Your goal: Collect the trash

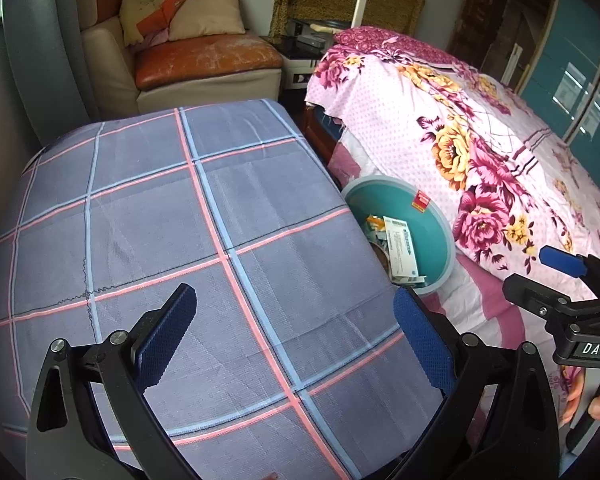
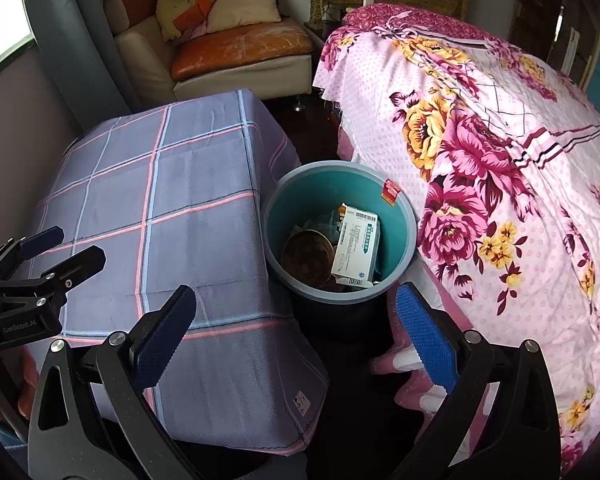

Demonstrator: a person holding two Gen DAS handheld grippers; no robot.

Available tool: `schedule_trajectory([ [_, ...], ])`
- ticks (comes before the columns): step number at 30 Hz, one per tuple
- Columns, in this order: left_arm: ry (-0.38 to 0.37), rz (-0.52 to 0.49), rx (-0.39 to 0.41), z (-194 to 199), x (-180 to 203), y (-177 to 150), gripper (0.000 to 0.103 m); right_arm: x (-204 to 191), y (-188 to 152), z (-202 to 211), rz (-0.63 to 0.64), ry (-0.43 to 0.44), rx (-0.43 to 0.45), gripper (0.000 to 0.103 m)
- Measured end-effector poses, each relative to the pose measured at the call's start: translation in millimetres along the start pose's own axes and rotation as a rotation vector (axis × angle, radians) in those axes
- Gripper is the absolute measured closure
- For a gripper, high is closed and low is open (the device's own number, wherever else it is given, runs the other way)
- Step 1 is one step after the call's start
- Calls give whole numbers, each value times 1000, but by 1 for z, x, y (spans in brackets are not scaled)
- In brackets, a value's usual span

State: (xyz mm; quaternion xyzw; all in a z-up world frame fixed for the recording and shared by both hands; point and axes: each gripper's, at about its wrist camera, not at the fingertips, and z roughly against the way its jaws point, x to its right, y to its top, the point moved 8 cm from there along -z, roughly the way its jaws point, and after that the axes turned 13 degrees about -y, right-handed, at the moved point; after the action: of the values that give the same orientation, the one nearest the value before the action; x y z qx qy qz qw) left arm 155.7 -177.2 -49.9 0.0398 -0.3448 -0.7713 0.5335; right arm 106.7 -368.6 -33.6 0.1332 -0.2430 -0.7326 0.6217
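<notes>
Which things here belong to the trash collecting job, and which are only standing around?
Belong to the job:
- teal bin
- white box inside it
- brown round piece inside it
- left gripper, open
- right gripper, open

Only standing around:
- checked cloth
- floral bedcover
- armchair

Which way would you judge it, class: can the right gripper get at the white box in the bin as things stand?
Probably yes: the right gripper is open and empty above the bin, whose mouth is uncovered, and the white box lies on top.
</notes>
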Motion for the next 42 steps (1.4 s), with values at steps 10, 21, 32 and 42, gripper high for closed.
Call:
schedule_trajectory([
  [10,45,-20,15,4,-11,-4,4,-8,-5,-12,9,17,-27,7],
  [21,84,-17,2,-3,-14,-1,4,-10,-4,-23,9,24,-45,7],
  [32,97,-2,-20,-14,-20,-4,4,-14,-3,-33,11,25,-66,7],
  [42,107,10,-40,-24,-29,-7,4,-16,-4,-45,12,28,-86,7],
])
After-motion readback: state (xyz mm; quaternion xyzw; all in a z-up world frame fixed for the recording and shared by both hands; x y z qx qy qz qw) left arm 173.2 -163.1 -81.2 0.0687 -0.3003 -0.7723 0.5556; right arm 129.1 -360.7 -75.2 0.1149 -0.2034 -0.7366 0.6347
